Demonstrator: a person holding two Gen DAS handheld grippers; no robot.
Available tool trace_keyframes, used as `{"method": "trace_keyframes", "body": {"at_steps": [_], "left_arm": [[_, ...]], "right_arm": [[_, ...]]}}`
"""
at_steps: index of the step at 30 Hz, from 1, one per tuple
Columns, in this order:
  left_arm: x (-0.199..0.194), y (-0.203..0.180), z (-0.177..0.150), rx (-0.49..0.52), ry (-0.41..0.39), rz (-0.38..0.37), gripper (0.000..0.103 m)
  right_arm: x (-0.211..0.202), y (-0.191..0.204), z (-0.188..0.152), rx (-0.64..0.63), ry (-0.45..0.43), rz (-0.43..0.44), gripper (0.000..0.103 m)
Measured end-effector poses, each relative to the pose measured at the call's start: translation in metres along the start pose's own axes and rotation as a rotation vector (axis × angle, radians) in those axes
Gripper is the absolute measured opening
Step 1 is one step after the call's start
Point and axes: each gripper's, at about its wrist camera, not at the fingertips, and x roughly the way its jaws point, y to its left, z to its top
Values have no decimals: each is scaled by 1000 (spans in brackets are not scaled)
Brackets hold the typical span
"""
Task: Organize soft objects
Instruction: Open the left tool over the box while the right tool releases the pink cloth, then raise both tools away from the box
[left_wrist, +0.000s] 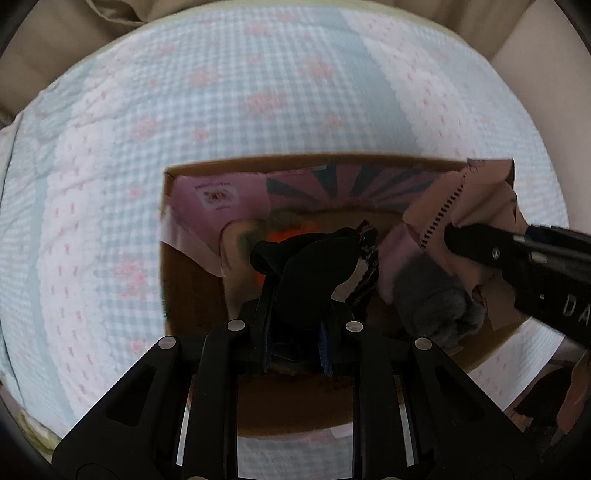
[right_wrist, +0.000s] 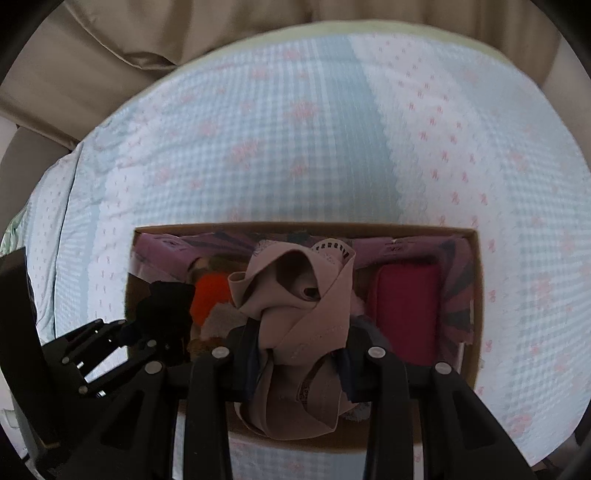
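Note:
An open cardboard box (left_wrist: 258, 162) (right_wrist: 476, 295) lies on a bed. My left gripper (left_wrist: 295, 302) is shut on a black cloth (left_wrist: 314, 266) and holds it over the box's left part; it also shows in the right wrist view (right_wrist: 162, 314). My right gripper (right_wrist: 299, 350) is shut on a beige-pink garment (right_wrist: 303, 306) and holds it over the box's middle; it shows in the left wrist view (left_wrist: 480, 199) at the box's right side. In the box lie an orange soft item (right_wrist: 210, 299), a grey fluffy item (left_wrist: 436, 295) and a magenta folded item (right_wrist: 406, 310).
The bed has a light-blue checked cover (right_wrist: 295, 129) with pink flowers all around the box. Beige bedding (right_wrist: 110, 55) is bunched at the far edge. The box's inner walls are pink with dark stripes (left_wrist: 369, 181).

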Motion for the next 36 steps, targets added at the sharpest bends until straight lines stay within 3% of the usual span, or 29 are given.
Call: {"method": "trace_keyframes", "body": {"at_steps": [2, 4, 5, 6, 7, 8, 9, 15, 25, 29, 36], "left_arm": [[3, -5, -1, 22, 7, 0, 17], [3, -8, -1, 39, -1, -1, 26], [2, -10, -2, 45, 1, 1, 52], [2, -10, -2, 48, 1, 10, 85], [1, -10, -4, 50, 0, 18, 100], [-1, -9, -6, 50, -4, 16, 103], [-3, -7, -7, 43, -13, 4, 103], [-12, -1, -12, 6, -15, 2, 103], [-59, -13, -12, -24, -91, 49, 103], [-110, -24, -15, -56, -162, 67, 103], [-208, -53, -23, -105, -318, 99, 103]], "right_arm": [[7, -3, 3, 23, 24, 7, 32], [14, -6, 8, 45, 58, 25, 35], [17, -8, 10, 54, 70, 27, 49], [18, -9, 11, 61, 78, 32, 66], [18, -11, 12, 69, 79, 35, 75], [17, -12, 13, 72, 75, 34, 93], [15, -14, 13, 75, 72, 27, 102], [0, -24, 8, 96, 21, -29, 102], [-39, -25, 3, 61, -33, 10, 102], [-80, -24, -3, -3, -88, 10, 102], [-190, -29, -26, -107, -259, -41, 102]]}}
